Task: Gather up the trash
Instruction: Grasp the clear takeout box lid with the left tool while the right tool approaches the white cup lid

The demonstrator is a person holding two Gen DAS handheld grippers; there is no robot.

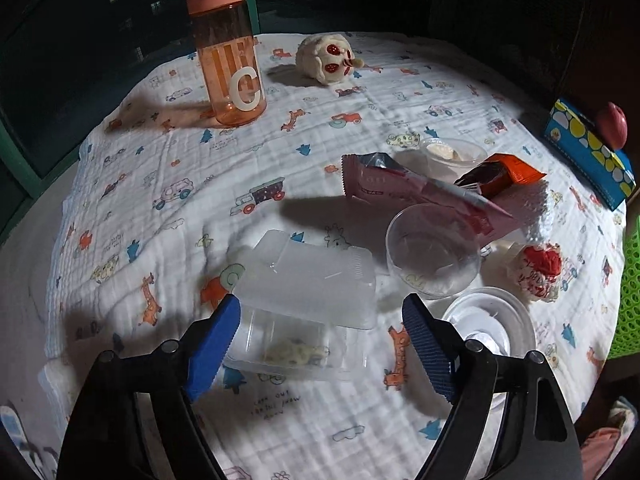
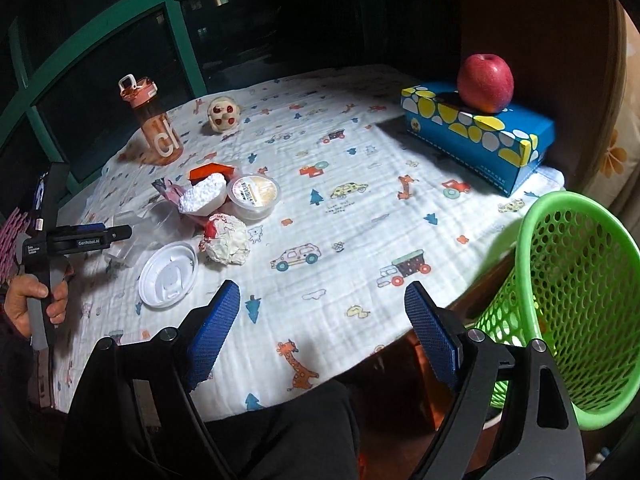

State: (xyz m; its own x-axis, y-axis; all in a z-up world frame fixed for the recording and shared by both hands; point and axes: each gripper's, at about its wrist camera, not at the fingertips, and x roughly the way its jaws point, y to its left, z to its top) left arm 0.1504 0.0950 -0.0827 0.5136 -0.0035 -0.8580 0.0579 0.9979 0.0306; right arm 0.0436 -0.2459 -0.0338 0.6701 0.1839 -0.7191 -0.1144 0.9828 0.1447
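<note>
Your left gripper [image 1: 320, 340] stands wide open with nothing between its blue pads; it hovers low over the clear clamshell box [image 1: 308, 292], whose lid is up and whose tray holds some pale crumbs. The left pad looks to be at the box's near left corner, though contact cannot be confirmed from this angle.

The trash sits in one cluster on the printed cloth [image 1: 168, 208]. Just right of the box is a clear plastic cup [image 1: 434, 254], and a white lid [image 1: 488, 320] lies nearer you. A crumpled red-and-white wrapper [image 1: 536, 272] is right of the cup. Behind the cup lie a pink snack bag [image 1: 404, 186] and an orange packet [image 1: 502, 174], with a small tub [image 1: 450, 152] beyond them.

Your right gripper [image 2: 322, 328] is also fully spread and holds nothing. It sits above the near table edge, well apart from the cluster. The green mesh basket [image 2: 568, 292] stands off the table, just beside the right pad.

The orange bottle [image 1: 228, 56], plush toy [image 1: 328, 60], and the apple [image 2: 485, 82] on the blue box [image 2: 480, 136] stand apart from the trash.
</note>
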